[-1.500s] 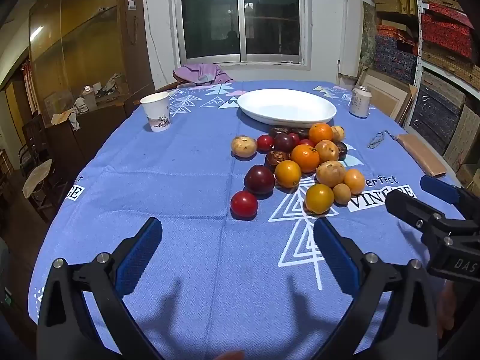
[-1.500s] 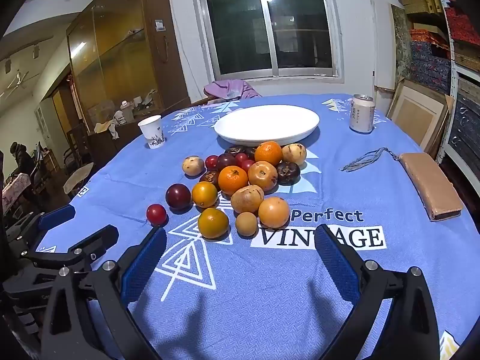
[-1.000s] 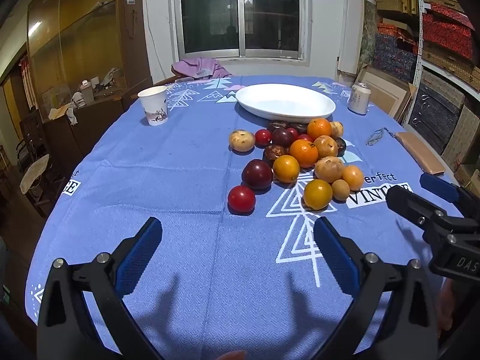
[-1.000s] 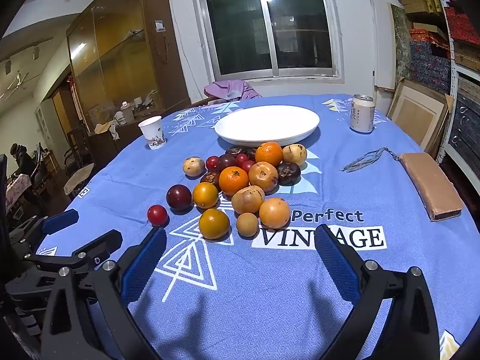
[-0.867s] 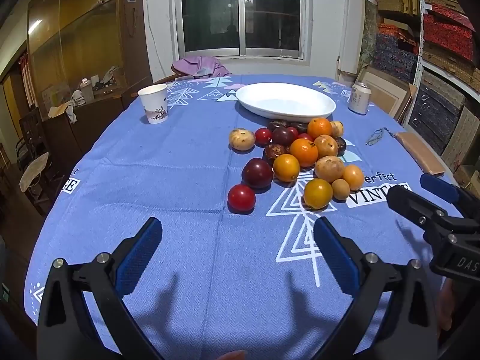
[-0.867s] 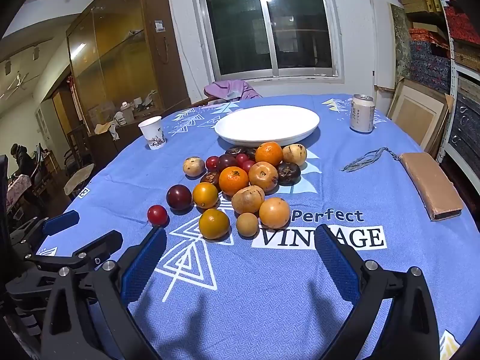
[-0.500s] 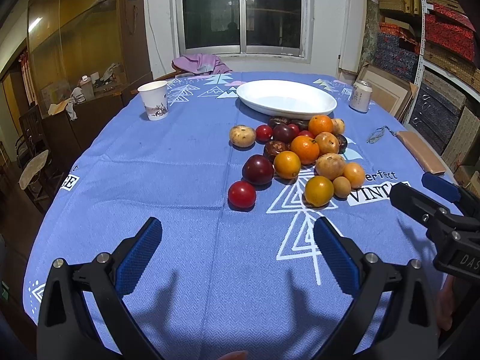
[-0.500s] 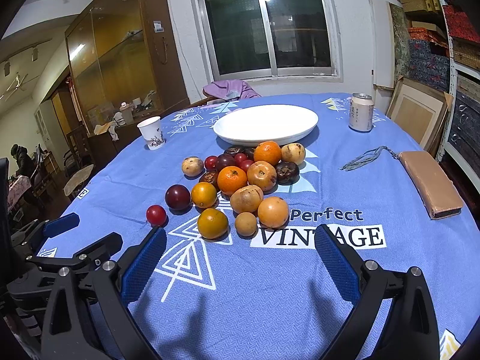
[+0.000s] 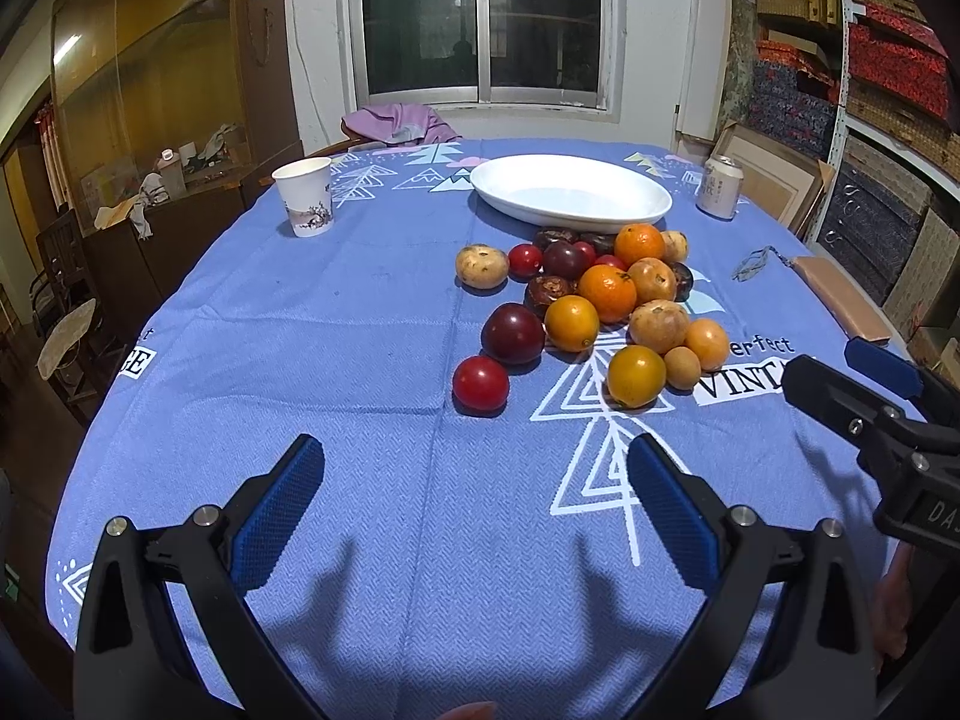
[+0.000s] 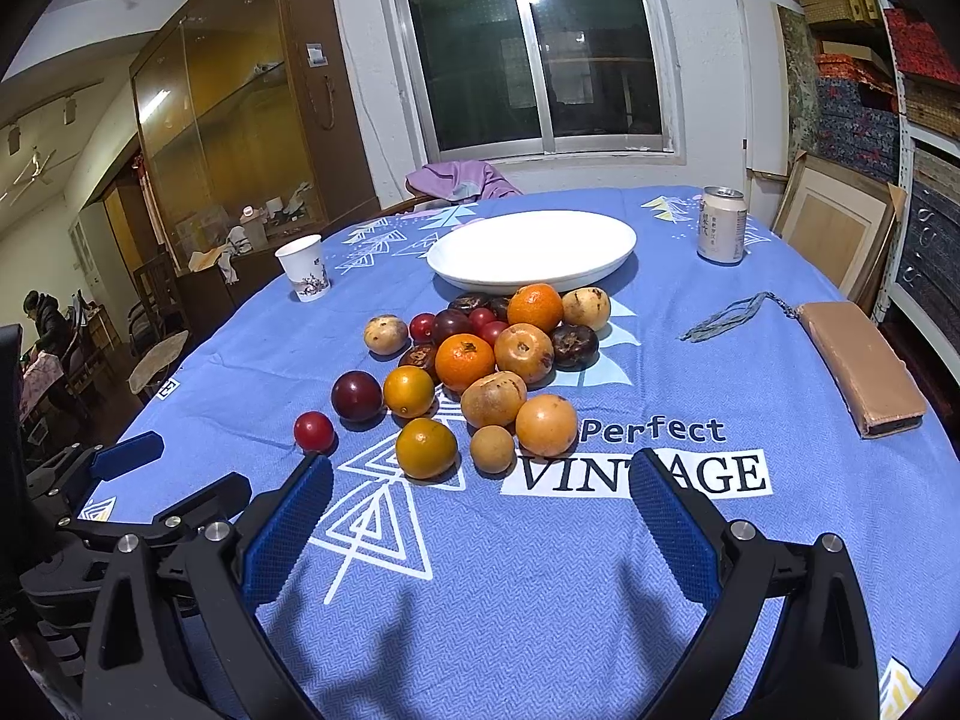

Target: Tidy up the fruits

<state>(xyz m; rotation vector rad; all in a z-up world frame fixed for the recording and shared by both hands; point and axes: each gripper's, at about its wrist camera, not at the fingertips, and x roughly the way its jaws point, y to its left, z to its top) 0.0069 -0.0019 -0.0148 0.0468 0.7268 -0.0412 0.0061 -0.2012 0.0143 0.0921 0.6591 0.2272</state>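
Note:
A heap of fruit (image 9: 600, 300) (image 10: 480, 360) lies mid-table: oranges, dark plums, brown pears and small red ones. Nearest on the left sits a red fruit (image 9: 480, 383) (image 10: 314, 430), with a dark plum (image 9: 513, 333) (image 10: 356, 395) just behind it. An empty white oval plate (image 9: 570, 192) (image 10: 531, 249) stands behind the heap. My left gripper (image 9: 474, 489) hovers open over bare cloth, short of the red fruit. My right gripper (image 10: 480, 501) is open too, in front of a yellow-orange fruit (image 10: 426, 447). Each gripper shows at the edge of the other's view, nothing held.
The round table wears a blue printed cloth (image 9: 336, 324). A paper cup (image 9: 303, 196) (image 10: 303, 267) stands back left, a drink can (image 9: 720, 186) (image 10: 722, 225) back right. A brown pouch (image 10: 858, 369) with a tassel lies right. Cabinet left, shelves right, a person (image 10: 45, 318) far left.
Both grippers have crept slightly forward and stayed open; the fruit heap sits a touch lower and nearer in the left wrist view. No fruit has moved.

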